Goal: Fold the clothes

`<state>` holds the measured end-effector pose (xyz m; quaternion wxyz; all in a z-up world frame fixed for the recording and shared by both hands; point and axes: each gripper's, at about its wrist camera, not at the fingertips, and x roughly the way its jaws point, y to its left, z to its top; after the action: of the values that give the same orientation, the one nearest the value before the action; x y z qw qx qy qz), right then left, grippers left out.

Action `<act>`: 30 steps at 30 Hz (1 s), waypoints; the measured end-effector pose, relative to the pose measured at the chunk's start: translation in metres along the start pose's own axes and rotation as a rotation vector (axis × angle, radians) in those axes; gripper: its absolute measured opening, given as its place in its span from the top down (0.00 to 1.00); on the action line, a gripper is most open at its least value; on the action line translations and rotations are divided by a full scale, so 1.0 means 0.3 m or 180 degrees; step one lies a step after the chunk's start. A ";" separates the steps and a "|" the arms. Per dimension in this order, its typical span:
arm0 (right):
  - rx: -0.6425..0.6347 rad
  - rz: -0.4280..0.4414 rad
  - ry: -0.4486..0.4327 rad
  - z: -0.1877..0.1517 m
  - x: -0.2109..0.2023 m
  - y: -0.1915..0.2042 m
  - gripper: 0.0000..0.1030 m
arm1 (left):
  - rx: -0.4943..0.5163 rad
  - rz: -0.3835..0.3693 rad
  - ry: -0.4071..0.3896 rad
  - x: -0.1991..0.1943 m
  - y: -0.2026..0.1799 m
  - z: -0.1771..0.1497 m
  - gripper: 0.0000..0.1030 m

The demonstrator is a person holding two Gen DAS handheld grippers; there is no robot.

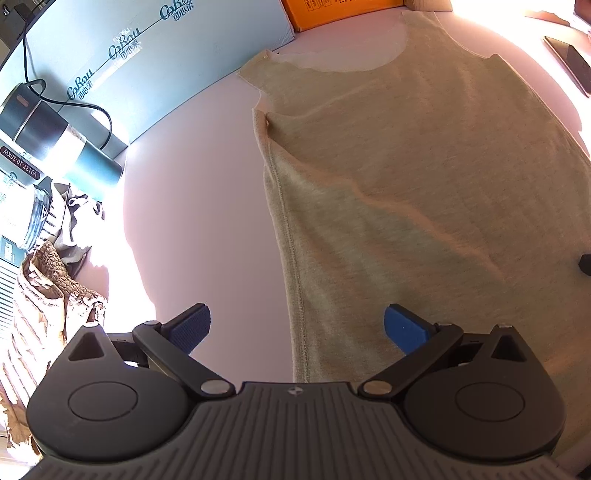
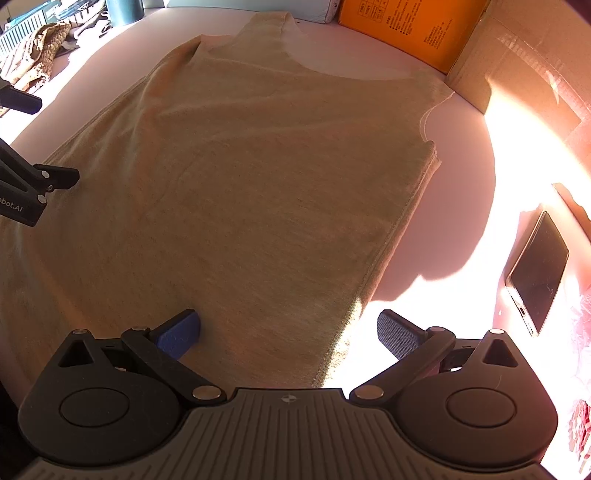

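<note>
A beige sleeveless top [image 1: 424, 192] lies spread flat on the pale pink table [image 1: 199, 221], neckline at the far end. It also shows in the right wrist view [image 2: 258, 206]. My left gripper [image 1: 297, 326] is open and empty, hovering over the top's left side seam near the hem. My right gripper [image 2: 288, 332] is open and empty over the top's right side seam near the hem. The left gripper [image 2: 33, 184] shows at the left edge of the right wrist view.
A light blue carton [image 1: 155, 55], an orange box [image 1: 332, 11] and a cardboard box [image 2: 524, 59] line the far edge. A dark cylinder with a cable [image 1: 55, 136] and other clothes [image 1: 55, 280] lie at left. A phone [image 2: 539, 273] lies at right.
</note>
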<state>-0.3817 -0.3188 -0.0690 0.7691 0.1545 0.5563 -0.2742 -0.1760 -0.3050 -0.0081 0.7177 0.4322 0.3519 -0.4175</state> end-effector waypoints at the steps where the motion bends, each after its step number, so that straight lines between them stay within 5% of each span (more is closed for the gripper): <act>1: -0.0005 0.0000 0.0001 0.000 0.000 0.000 0.00 | -0.0004 -0.0001 0.0006 0.000 -0.001 0.002 0.02; 30: 0.0143 0.0113 0.0072 -0.024 0.003 -0.056 0.00 | -0.0442 -0.0089 0.0197 0.019 0.048 0.038 0.02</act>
<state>-0.3972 -0.3287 -0.0713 0.7639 0.1845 0.5558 -0.2711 -0.1589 -0.3131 -0.0040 0.7288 0.3892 0.4081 -0.3885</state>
